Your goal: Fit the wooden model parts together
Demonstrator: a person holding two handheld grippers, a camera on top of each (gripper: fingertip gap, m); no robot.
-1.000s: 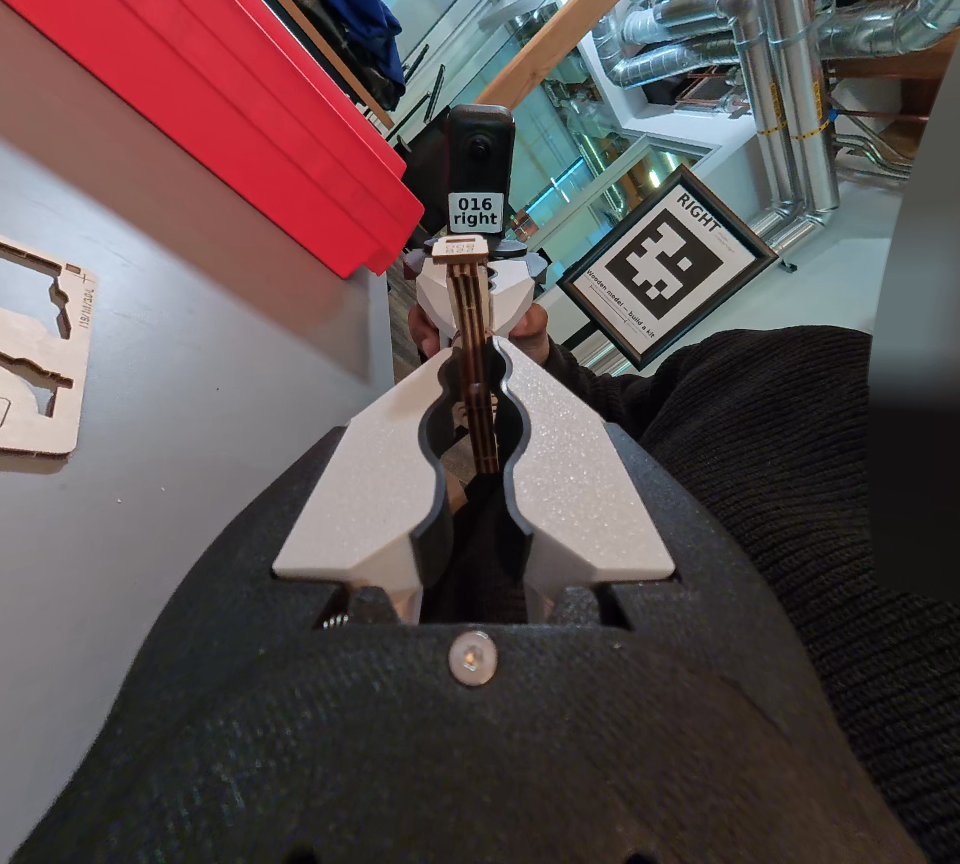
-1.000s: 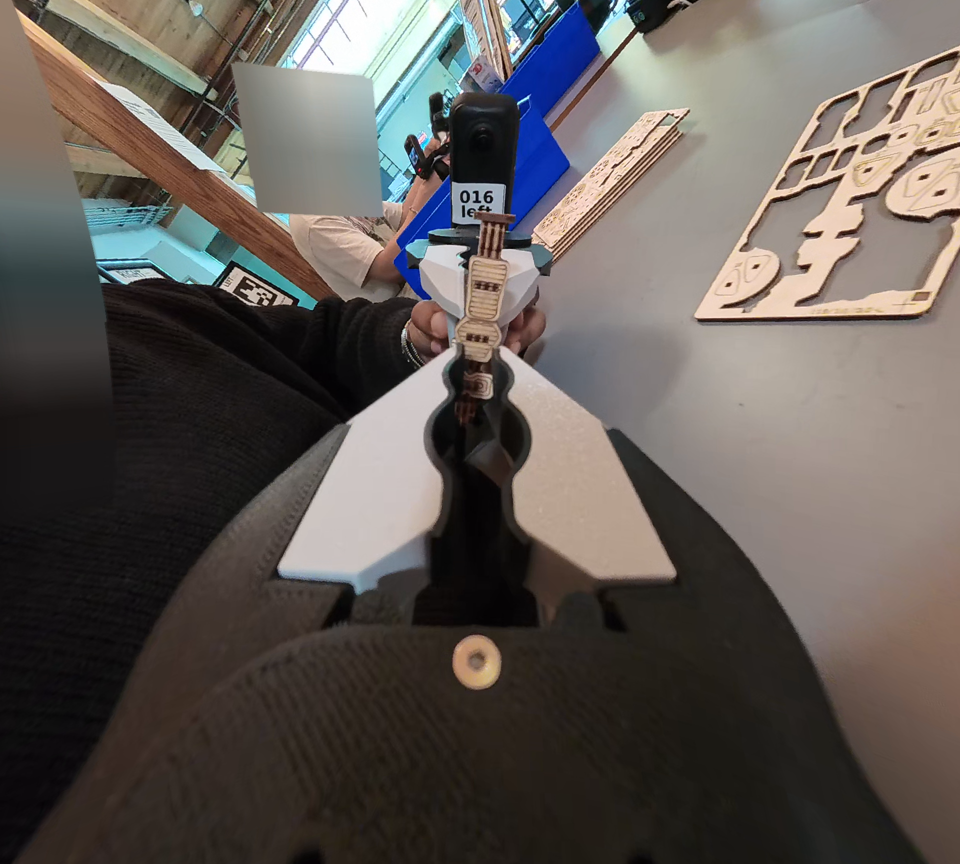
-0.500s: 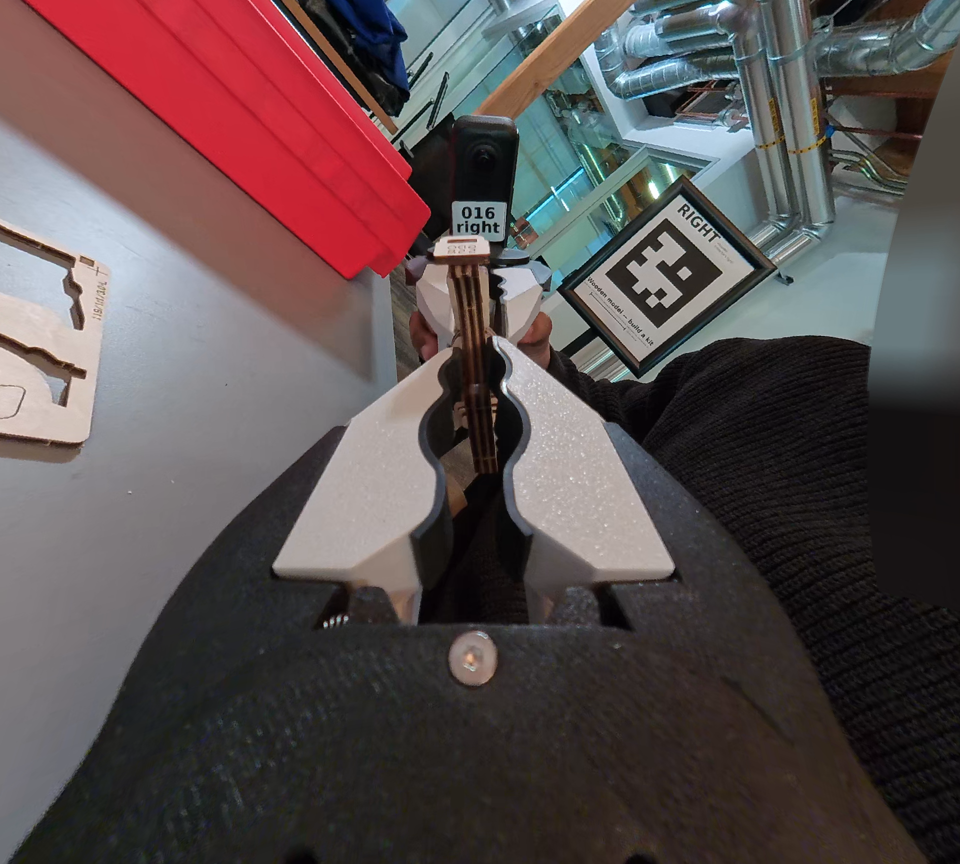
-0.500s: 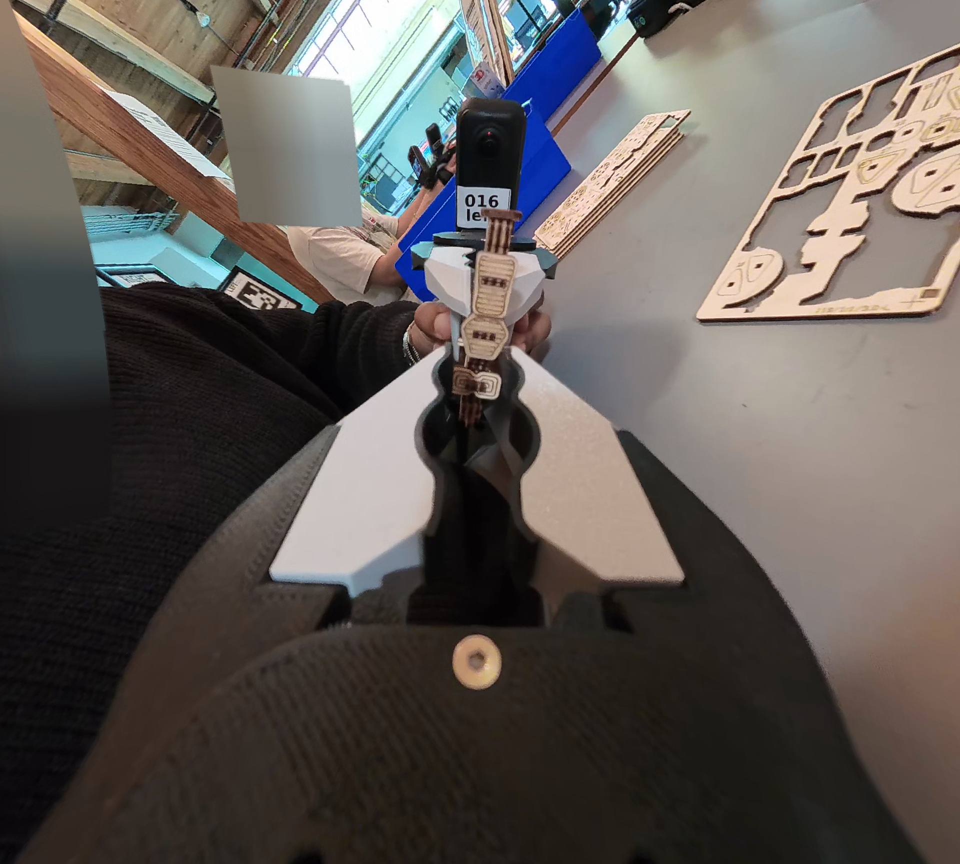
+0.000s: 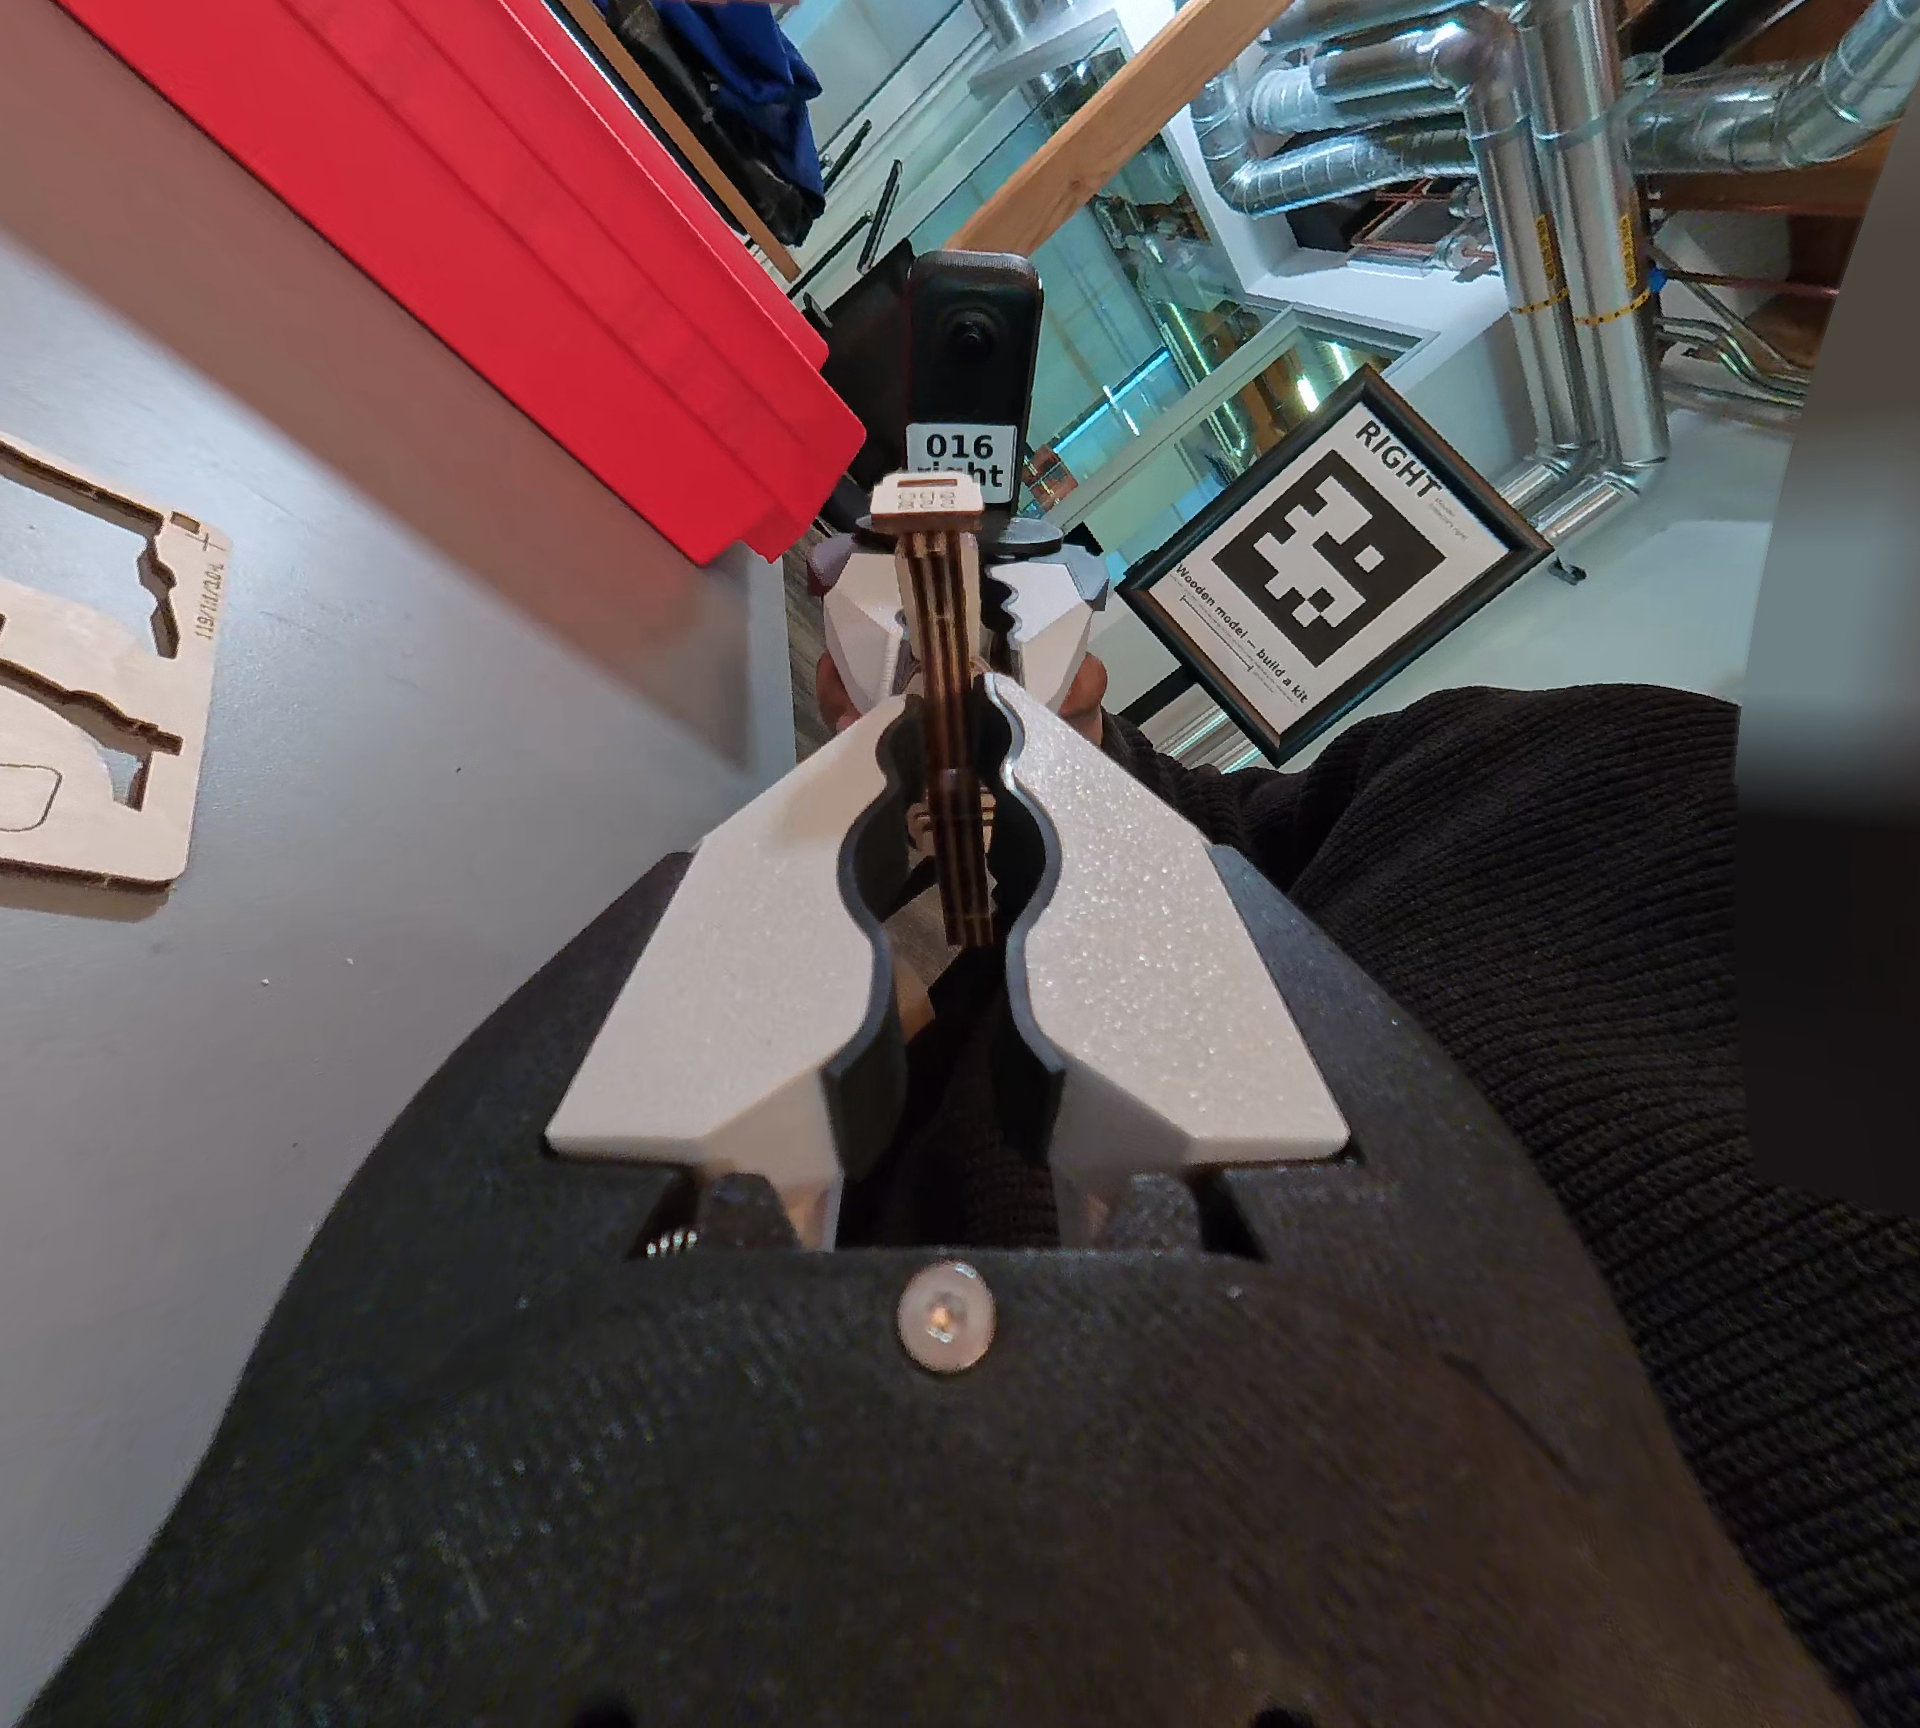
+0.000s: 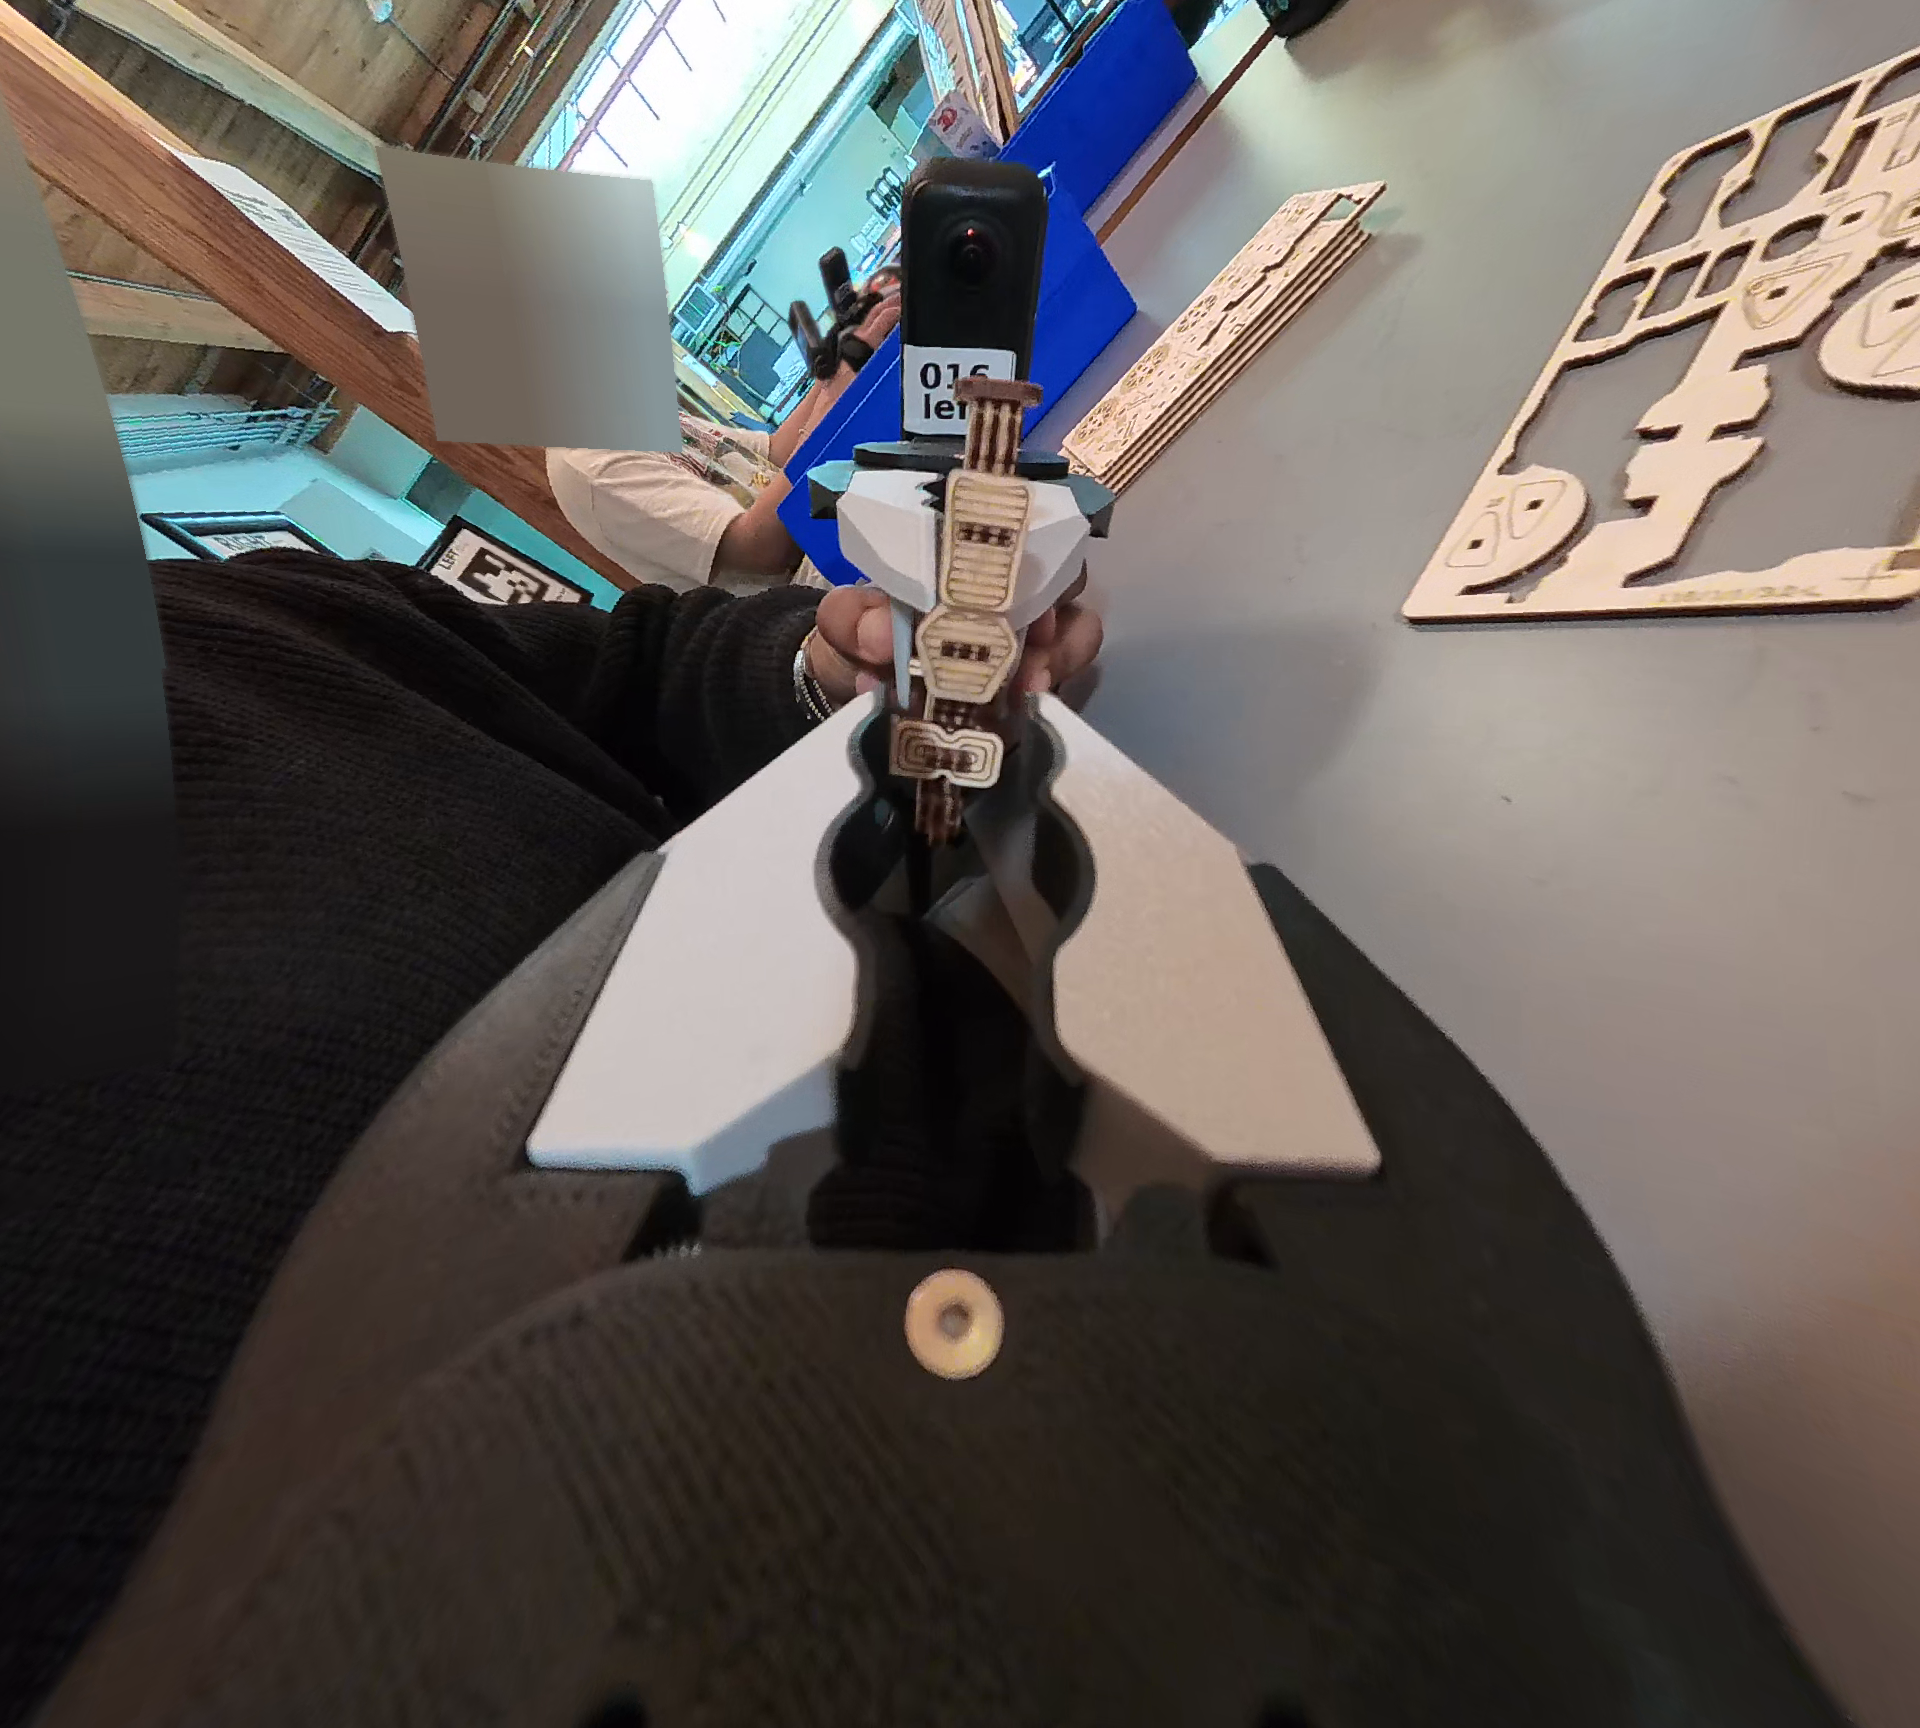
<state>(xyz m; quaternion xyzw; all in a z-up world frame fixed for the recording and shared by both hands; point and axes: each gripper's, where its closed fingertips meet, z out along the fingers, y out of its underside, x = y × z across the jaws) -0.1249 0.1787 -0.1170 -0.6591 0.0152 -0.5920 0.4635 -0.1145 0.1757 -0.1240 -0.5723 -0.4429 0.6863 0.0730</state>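
A slim wooden model [image 5: 940, 639], stacked strips with small engraved plates, hangs in the air between the two facing grippers. My left gripper [image 5: 943, 712] is shut on its lower part, seen edge-on. In the right wrist view the model [image 6: 982, 535] shows three plates in a row. My right gripper [image 6: 951, 728] stands with its jaws apart around the model's near end, and a gap shows on both sides of the lowest plate. The right gripper's fingers [image 5: 862, 639] show behind the model in the left wrist view. The left gripper's fingers [image 6: 883, 535] show behind it in the right wrist view.
A red bin [image 5: 416, 151] stands on the grey table [image 6: 1455, 847]. A punched-out wooden sheet [image 5: 94, 722] lies at the left. Another part sheet [image 6: 1662, 431] and a stack of sheets [image 6: 1226, 328] lie at the right, near a blue bin [image 6: 1091, 151]. Black sleeves fill the sides. The tips of both grippers are at nearly the same place.
My right gripper's jaws have spread apart around the model's end. The model's plates now show more face-on in the right wrist view. My left gripper still holds the model.
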